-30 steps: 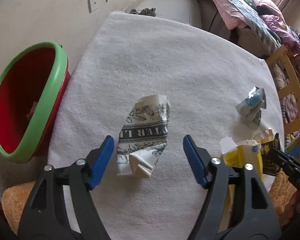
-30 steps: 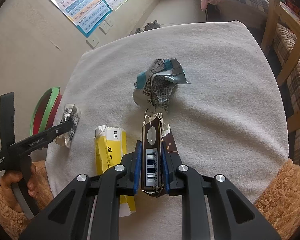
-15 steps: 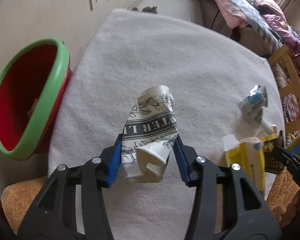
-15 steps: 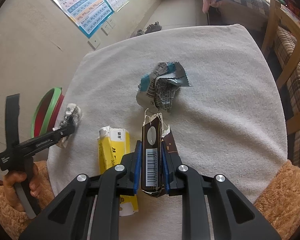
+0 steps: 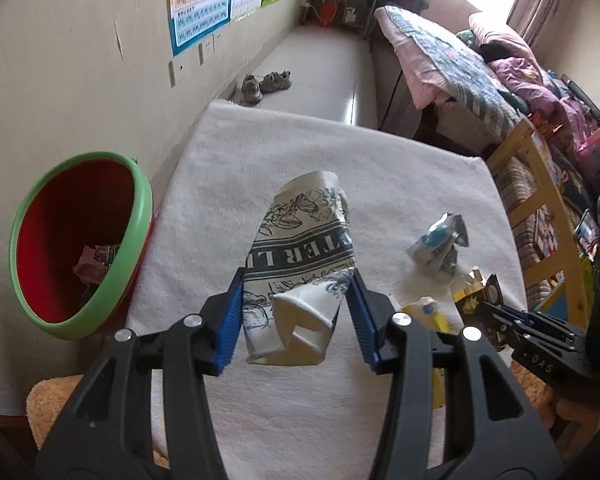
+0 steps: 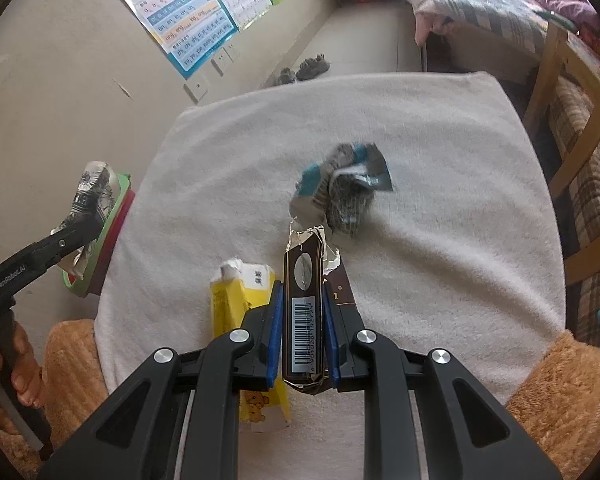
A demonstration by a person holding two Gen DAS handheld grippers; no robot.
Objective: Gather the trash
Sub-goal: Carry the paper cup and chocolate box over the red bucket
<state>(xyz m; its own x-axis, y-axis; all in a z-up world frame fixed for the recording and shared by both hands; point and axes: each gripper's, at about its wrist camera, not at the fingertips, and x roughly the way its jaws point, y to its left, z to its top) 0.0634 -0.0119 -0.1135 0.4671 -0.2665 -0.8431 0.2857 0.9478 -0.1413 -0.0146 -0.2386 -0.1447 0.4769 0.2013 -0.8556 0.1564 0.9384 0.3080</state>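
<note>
Trash is the matter: in the left wrist view, the left gripper [image 5: 296, 312] has its blue pads pressed against both sides of a crumpled printed paper wrapper [image 5: 302, 256], which stands up between them above the white towel [image 5: 300, 152] covering the table. The red bin with a green rim [image 5: 80, 240] sits off the table's left edge, tilted so its mouth faces the gripper, with a few scraps already inside. To do this step well, the person should keep the squeeze steady, carry the wrapper left until it hangs over the bin's mouth, and only then let go, since light paper may drift or catch on the rim. On the towel to the right lies a crumpled blue and silver packet [image 5: 440, 246], and nearer, a yellow carton [image 5: 428, 312]

From the right wrist view, the right gripper [image 6: 302, 332] is clamped on a dark brown barcoded wrapper [image 6: 304, 300], its torn top sticking out beyond the pads. The yellow carton [image 6: 240, 304] lies on the towel just left of this gripper, partly under it, and the blue and silver packet [image 6: 340, 188] lies farther ahead, blurred. At the far left the paper wrapper [image 6: 92, 192] appears in front of the bin's rim [image 6: 112, 208]. The right hand would best wait or follow behind, so the two grippers do not crowd each other at the bin
</note>
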